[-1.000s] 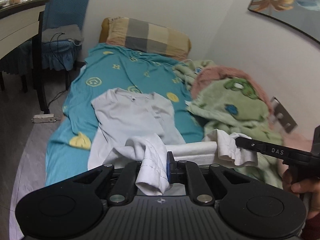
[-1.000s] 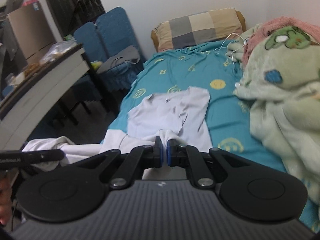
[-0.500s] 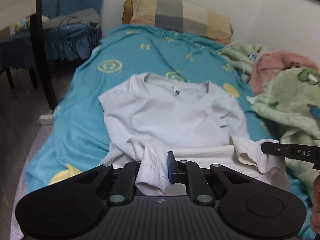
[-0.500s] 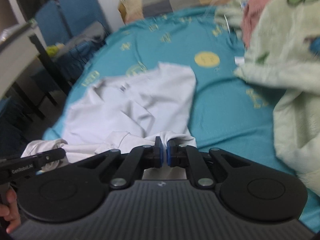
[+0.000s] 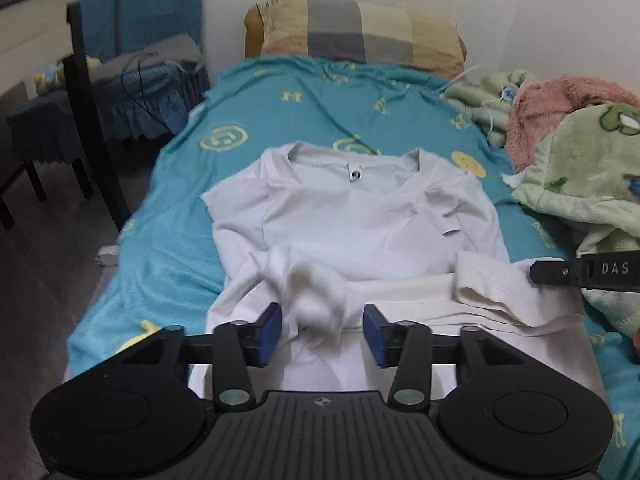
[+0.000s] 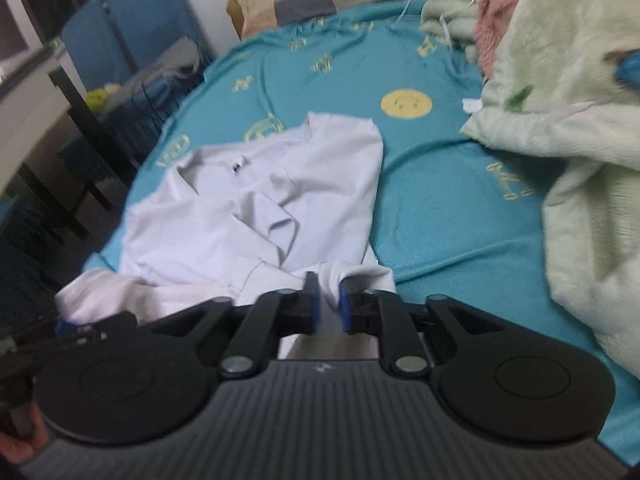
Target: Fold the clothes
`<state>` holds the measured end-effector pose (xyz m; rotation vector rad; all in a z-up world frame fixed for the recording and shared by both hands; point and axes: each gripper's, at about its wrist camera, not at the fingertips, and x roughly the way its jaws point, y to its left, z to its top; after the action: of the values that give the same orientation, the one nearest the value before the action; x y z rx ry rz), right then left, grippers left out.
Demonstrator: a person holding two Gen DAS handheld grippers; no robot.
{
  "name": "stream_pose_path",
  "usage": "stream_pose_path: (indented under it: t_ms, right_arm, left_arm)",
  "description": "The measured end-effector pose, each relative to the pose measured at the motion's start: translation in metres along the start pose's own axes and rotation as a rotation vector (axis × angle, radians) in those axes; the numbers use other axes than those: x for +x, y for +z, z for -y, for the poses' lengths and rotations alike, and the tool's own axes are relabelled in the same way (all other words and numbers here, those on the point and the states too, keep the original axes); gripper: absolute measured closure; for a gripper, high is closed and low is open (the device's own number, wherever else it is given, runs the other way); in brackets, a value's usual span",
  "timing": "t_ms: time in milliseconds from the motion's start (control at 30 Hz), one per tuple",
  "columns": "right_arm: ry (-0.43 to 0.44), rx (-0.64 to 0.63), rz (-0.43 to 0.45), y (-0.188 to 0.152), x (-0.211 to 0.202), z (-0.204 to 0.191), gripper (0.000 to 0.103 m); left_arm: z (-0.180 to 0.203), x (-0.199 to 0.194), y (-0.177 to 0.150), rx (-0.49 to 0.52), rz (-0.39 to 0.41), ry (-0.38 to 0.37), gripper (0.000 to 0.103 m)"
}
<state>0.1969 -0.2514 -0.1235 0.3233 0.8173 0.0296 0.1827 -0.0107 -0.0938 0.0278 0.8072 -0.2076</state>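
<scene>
A pale grey T-shirt (image 5: 360, 216) (image 6: 248, 216) lies flat on the teal bed sheet (image 5: 180, 200), collar toward the pillow. A white garment (image 5: 400, 300) (image 6: 192, 292) lies across its near end, at the bed's near edge. My left gripper (image 5: 323, 330) is low over that garment's left corner. Its jaws are opening, and a loose bunch of white cloth sits between the blue pads (image 5: 270, 328) without being pressed. My right gripper (image 6: 330, 306) is at the right corner. Its jaws are also opening, narrowly parted, with a fold of white cloth slack between them. One right finger (image 5: 580, 272) shows at the right of the left wrist view.
A checked pillow (image 5: 356, 36) lies at the head of the bed. Green (image 6: 560, 100) and pink (image 5: 560, 108) fleece blankets are heaped along the right side. Blue chairs (image 5: 152, 8) and a dark table leg (image 5: 92, 120) stand left of the bed.
Both grippers came down toward the bed and laid the white garment on it. Both were shut on the cloth; now their jaws have parted and the cloth sits loose.
</scene>
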Motion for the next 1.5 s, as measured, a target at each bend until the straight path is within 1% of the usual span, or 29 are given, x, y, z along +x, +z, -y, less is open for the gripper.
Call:
stream_pose_path:
  t_ms: [33,67,100,133,167,200,300,367,433,467,567,667,733,800,867,933,967,1000,1067,1133,1167,1200,1233,1267,1300,1333,1400,1467,1500]
  right_arm:
    - [0.007,0.005,0.022,-0.003,-0.012,0.0,0.062]
    - [0.014,0.012,0.041,-0.006,-0.024,0.0,0.055]
    - [0.022,0.023,0.056,-0.011,-0.036,0.001,0.045]
    - [0.037,0.034,0.069,-0.015,-0.049,0.002,0.042]
    - [0.043,0.037,0.075,-0.019,-0.06,0.001,0.042]
    - [0.049,0.04,0.082,-0.023,-0.071,0.0,0.042]
    - [0.035,0.012,0.11,-0.039,-0.1,-0.007,0.042]
    - [0.03,-0.005,0.119,-0.05,-0.116,-0.011,0.042]
    - [0.047,0.008,0.108,-0.059,-0.124,-0.011,0.042]
    - [0.055,0.016,0.102,-0.064,-0.128,-0.01,0.042]
    - [0.101,0.123,0.055,-0.075,-0.128,-0.002,0.042]
    - [0.175,0.313,-0.046,-0.091,-0.116,0.016,0.041]
    - [0.253,0.454,-0.128,-0.103,-0.103,0.025,0.041]
    - [0.318,0.578,-0.209,-0.115,-0.089,0.031,0.041]
    - [0.37,0.685,-0.287,-0.128,-0.076,0.033,0.041]
    - [0.362,0.751,-0.325,-0.138,-0.067,0.033,0.041]
    - [0.356,0.782,-0.343,-0.143,-0.062,0.032,0.041]
    - [0.325,0.786,-0.344,-0.145,-0.06,0.033,0.041]
    - [0.248,0.793,-0.323,-0.147,-0.056,0.036,0.042]
    - [0.194,0.825,-0.286,-0.149,-0.055,0.043,0.042]
    - [0.174,0.84,-0.262,-0.149,-0.054,0.046,0.043]
    - [0.148,0.833,-0.24,-0.146,-0.054,0.048,0.049]
    - [0.121,0.824,-0.217,-0.143,-0.053,0.051,0.064]
    - [0.088,0.794,-0.2,-0.14,-0.054,0.049,0.072]
    - [0.079,0.771,-0.185,-0.137,-0.055,0.047,0.085]
    - [0.081,0.75,-0.173,-0.135,-0.055,0.044,0.093]
    - [0.078,0.7,-0.139,-0.13,-0.061,0.042,0.096]
    - [0.094,0.673,-0.096,-0.125,-0.071,0.04,0.096]
    - [0.102,0.659,-0.072,-0.121,-0.077,0.038,0.097]
  left_arm:
    - [0.002,-0.012,-0.003,-0.001,0.013,-0.002,0.046]
    - [0.004,-0.024,-0.006,-0.001,0.022,-0.008,0.041]
    - [0.006,-0.035,-0.01,0.002,0.031,-0.013,0.036]
    - [0.009,-0.047,-0.013,0.009,0.042,-0.016,0.032]
    - [0.012,-0.058,-0.017,0.016,0.055,-0.018,0.029]
    - [0.014,-0.07,-0.022,0.019,0.068,-0.018,0.021]
    - [0.02,-0.1,-0.039,0.024,0.086,-0.031,0.014]
    - [0.022,-0.115,-0.052,0.012,0.074,-0.053,0.012]
    - [0.019,-0.123,-0.064,-0.036,0.043,-0.09,0.012]
    - [0.015,-0.124,-0.069,-0.078,0.018,-0.115,0.012]
    - [-0.005,-0.116,-0.084,-0.254,-0.086,-0.192,0.012]
    - [-0.031,-0.092,-0.098,-0.462,-0.209,-0.27,0.012]
    - [-0.048,-0.079,-0.106,-0.598,-0.262,-0.3,0.012]
    - [-0.063,-0.066,-0.115,-0.723,-0.301,-0.324,0.012]
    - [-0.073,-0.052,-0.125,-0.814,-0.348,-0.337,0.012]
    - [-0.079,-0.043,-0.132,-0.884,-0.367,-0.345,0.013]
    - [-0.082,-0.041,-0.133,-0.909,-0.349,-0.349,0.013]
    - [-0.085,-0.04,-0.134,-0.935,-0.332,-0.353,0.013]
    - [-0.09,-0.037,-0.134,-0.968,-0.296,-0.349,0.016]
    - [-0.096,-0.034,-0.134,-0.996,-0.262,-0.332,0.027]
    - [-0.098,-0.032,-0.134,-1.003,-0.25,-0.319,0.037]
    - [-0.1,-0.032,-0.134,-1.007,-0.243,-0.304,0.045]
    - [-0.1,-0.031,-0.133,-1.002,-0.235,-0.292,0.049]
    - [-0.098,-0.032,-0.132,-0.978,-0.226,-0.277,0.056]
    - [-0.096,-0.033,-0.131,-0.948,-0.22,-0.256,0.067]
    - [-0.094,-0.035,-0.13,-0.931,-0.212,-0.245,0.071]
    - [-0.092,-0.04,-0.127,-0.92,-0.186,-0.248,0.088]
    - [-0.092,-0.05,-0.123,-0.898,-0.144,-0.259,0.093]
    - [-0.091,-0.058,-0.12,-0.88,-0.117,-0.265,0.094]
